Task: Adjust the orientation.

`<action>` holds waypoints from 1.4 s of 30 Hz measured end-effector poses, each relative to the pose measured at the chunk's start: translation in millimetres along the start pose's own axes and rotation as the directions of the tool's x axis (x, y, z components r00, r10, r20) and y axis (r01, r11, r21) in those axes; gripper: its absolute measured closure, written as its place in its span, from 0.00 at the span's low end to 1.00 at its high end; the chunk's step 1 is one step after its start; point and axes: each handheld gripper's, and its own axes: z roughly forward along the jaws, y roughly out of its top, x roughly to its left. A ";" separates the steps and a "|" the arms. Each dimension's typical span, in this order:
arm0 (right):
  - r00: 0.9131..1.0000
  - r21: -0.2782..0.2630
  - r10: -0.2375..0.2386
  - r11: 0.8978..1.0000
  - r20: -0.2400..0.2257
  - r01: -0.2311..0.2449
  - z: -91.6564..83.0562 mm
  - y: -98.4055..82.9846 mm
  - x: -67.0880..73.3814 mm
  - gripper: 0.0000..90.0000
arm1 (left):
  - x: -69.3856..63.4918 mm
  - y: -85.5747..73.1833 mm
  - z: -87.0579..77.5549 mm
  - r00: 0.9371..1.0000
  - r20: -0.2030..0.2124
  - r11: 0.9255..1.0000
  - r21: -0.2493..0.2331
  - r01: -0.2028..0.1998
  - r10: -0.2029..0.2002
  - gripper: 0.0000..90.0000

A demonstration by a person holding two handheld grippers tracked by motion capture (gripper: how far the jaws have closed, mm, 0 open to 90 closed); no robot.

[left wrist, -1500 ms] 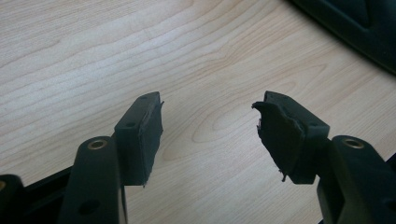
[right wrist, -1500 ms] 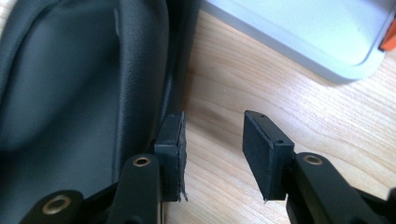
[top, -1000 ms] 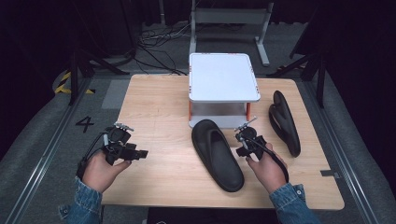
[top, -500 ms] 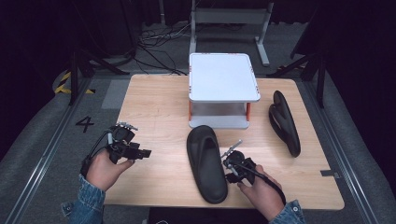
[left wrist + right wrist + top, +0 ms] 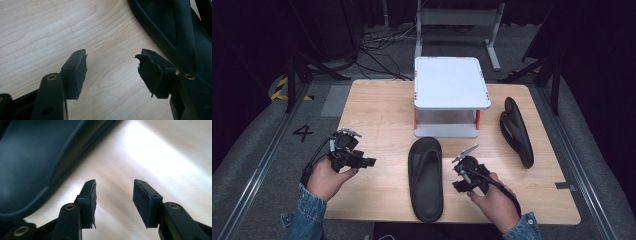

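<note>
Right hand-held gripper [image 5: 462,169]: its jaws have just been opening and are spread apart; nothing is between them; it is seen just right of the near slipper.
Left hand-held gripper [image 5: 346,150]: jaws spread wide over bare wood, nothing is held.
Near slipper [image 5: 426,176]: black, laid flat on the surface [image 5: 377,115], near the front edge, between both hands.
Second slipper [image 5: 515,131]: placed at the far right, well apart.
White stand [image 5: 451,83]: set at the far middle; its top is bare.
</note>
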 end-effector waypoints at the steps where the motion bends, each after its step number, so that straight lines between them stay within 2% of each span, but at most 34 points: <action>1: 1.000 -0.016 0.014 1.000 0.010 -0.014 -5.6 0.2 -7.0 0.59 | 0.4 1.8 -0.1 1.000 0.003 1.000 0.000 -0.007 0.007 0.43; 3: 0.999 -0.052 0.040 0.998 0.034 -0.039 -16.8 0.9 -21.0 0.57 | 1.2 5.7 -0.7 1.000 -0.005 1.000 -0.010 -0.015 0.015 0.41; 5: 0.996 -0.081 0.073 0.994 0.059 -0.068 -29.9 1.4 -35.6 0.57 | 4.8 10.7 -1.5 0.999 -0.031 1.000 -0.013 -0.020 0.020 0.39; 9: 0.987 -0.128 0.129 0.985 0.100 -0.116 -52.0 0.2 -63.3 0.57 | 13.0 19.8 -2.0 0.998 -0.062 1.000 -0.026 -0.008 0.007 0.38; 13: 0.980 -0.150 0.163 0.978 0.116 -0.144 -61.4 -1.4 -77.2 0.57 | 17.0 25.2 0.1 0.997 -0.072 0.999 -0.031 -0.012 0.010 0.38; 16: 0.971 -0.184 0.194 0.969 0.142 -0.167 -71.9 -2.9 -98.2 0.57 | 22.4 26.5 4.4 0.997 -0.082 0.999 -0.034 -0.020 0.017 0.37; 20: 0.958 -0.213 0.247 0.953 0.146 -0.213 -80.3 -2.1 -126.1 0.56 | 25.7 23.7 7.3 0.996 -0.087 0.999 -0.031 -0.022 0.020 0.35; 24: 0.940 -0.221 0.305 0.938 0.152 -0.268 -80.2 -0.2 -154.3 0.51 | 27.0 21.3 6.3 0.996 -0.088 0.999 -0.029 -0.022 0.019 0.35; 27: 0.930 -0.218 0.325 0.933 0.173 -0.285 -76.8 1.6 -172.4 0.50 | 28.8 19.9 6.5 0.996 -0.089 1.000 -0.027 -0.013 0.011 0.35; 30: 0.912 -0.216 0.359 0.923 0.197 -0.317 -74.5 3.5 -188.9 0.50 | 27.9 18.2 7.5 0.996 -0.093 1.000 -0.025 -0.012 0.009 0.35; 35: 0.890 -0.211 0.393 0.914 0.234 -0.348 -70.2 7.1 -211.3 0.51 | 27.7 14.1 7.9 0.996 -0.089 1.000 -0.017 -0.012 0.010 0.35; 39: 0.877 -0.202 0.410 0.908 0.251 -0.367 -63.2 12.0 -228.3 0.51 | 27.7 8.9 8.7 0.996 -0.089 1.000 -0.010 0.000 -0.001 0.35; 42: 0.873 -0.191 0.412 0.908 0.260 -0.372 -58.2 15.0 -234.5 0.51 | 28.5 5.9 8.7 0.996 -0.092 1.000 0.001 -0.004 0.004 0.35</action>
